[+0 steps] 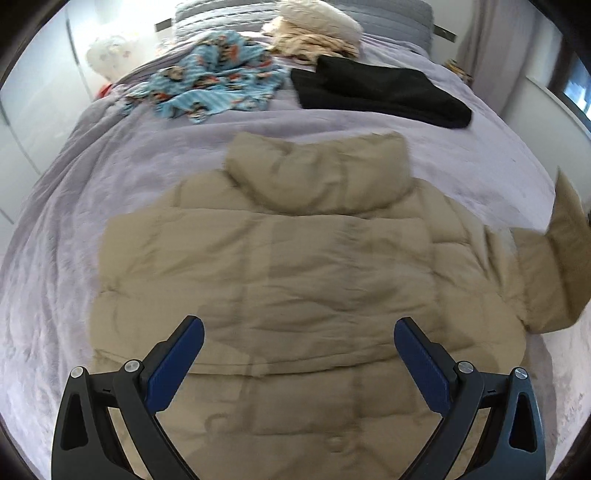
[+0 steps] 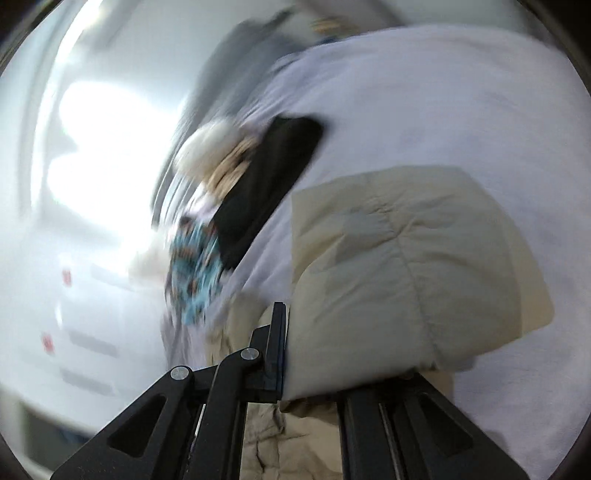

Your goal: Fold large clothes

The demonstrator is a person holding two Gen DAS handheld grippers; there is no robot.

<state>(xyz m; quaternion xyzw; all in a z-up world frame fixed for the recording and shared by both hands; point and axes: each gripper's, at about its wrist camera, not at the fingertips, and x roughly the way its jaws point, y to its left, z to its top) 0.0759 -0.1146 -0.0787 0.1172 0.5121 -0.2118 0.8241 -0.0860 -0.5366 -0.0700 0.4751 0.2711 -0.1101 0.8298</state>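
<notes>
A beige puffer jacket [image 1: 295, 266] lies flat on the lilac bedspread [image 1: 122, 177], collar pointing away from me. My left gripper [image 1: 298, 341] hangs open above its lower half, with nothing between the blue pads [image 1: 173, 365]. The jacket's right sleeve [image 1: 554, 266] is lifted off the bed at the right edge. In the right wrist view, my right gripper [image 2: 291, 354] is shut on that sleeve [image 2: 399, 266], which bulges up between the jaws. The right finger is hidden under the fabric. That view is tilted and blurred.
At the far end of the bed lie a black folded garment [image 1: 376, 92], a blue patterned cloth [image 1: 214, 81] and a cream and tan heap [image 1: 317, 33]. White wardrobe doors [image 1: 33, 110] stand at the left, a curtain [image 1: 495, 48] at the right.
</notes>
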